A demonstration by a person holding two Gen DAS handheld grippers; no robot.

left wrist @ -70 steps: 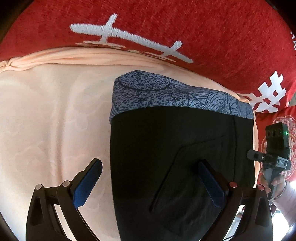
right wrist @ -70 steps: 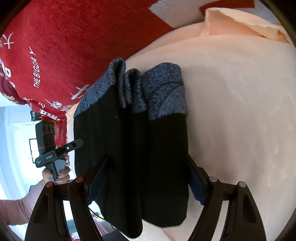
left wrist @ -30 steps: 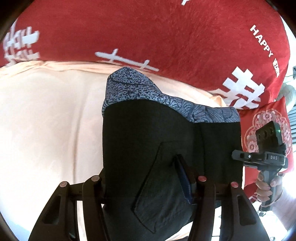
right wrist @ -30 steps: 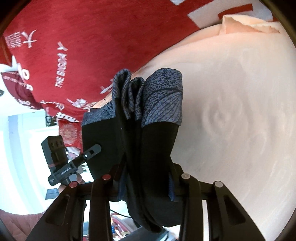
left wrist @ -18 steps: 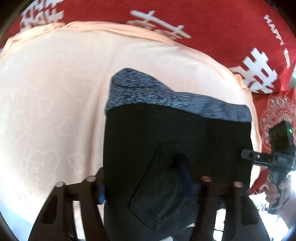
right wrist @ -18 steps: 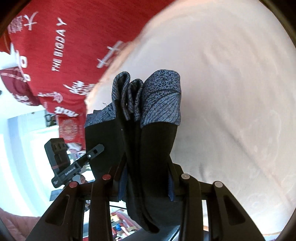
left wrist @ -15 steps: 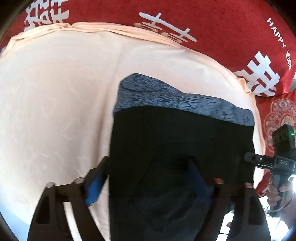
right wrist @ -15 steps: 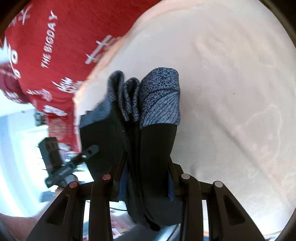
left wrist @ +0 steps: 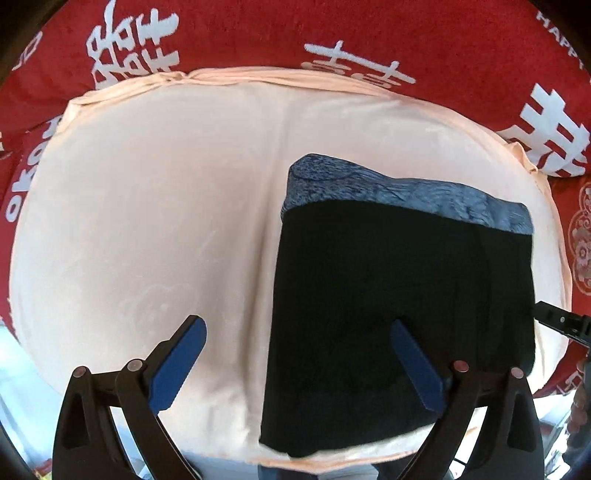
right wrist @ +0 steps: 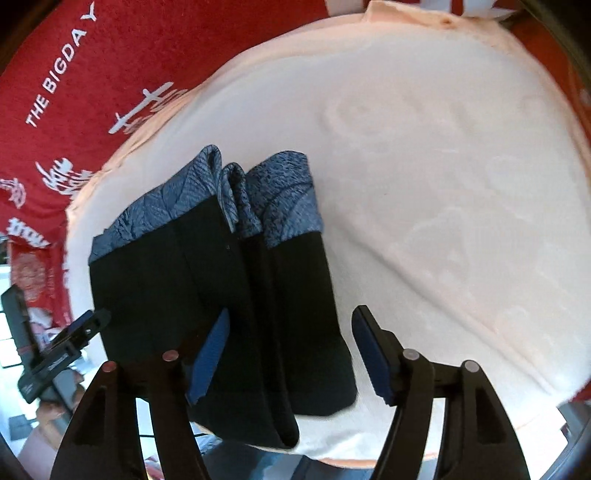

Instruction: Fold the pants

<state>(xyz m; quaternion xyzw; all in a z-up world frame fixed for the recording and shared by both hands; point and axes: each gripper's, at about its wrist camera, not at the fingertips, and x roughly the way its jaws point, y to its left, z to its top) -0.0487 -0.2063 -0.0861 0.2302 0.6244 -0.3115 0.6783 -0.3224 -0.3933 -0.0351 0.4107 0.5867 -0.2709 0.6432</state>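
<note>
1. Pants (left wrist: 402, 280): black, with a blue patterned band along the far edge. They lie folded into a compact stack on the peach sheet (left wrist: 155, 206), toward its near edge. In the left wrist view the stack sits right of centre.
2. Fold condition: the right wrist view shows the pants (right wrist: 221, 280) from the side. Several stacked layers are visible. The blue band ends curl upward at the far side. A rounded fold faces the camera at the near end.
3. Left gripper (left wrist: 299, 363): jaws spread wide and holding nothing. The blue pad of the left finger stands over bare sheet. The blue pad of the right finger stands over the black cloth. Contact with the cloth cannot be confirmed.
4. Right gripper (right wrist: 290, 350): jaws spread apart and holding nothing. One blue pad sits over the stack. The other sits just beside its edge, over the peach sheet (right wrist: 443, 184).
5. Surroundings: a red blanket (left wrist: 258, 33) with white lettering borders the sheet on the far side.
6. Cross-view: the left gripper's body also shows at the left edge of the right wrist view.
</note>
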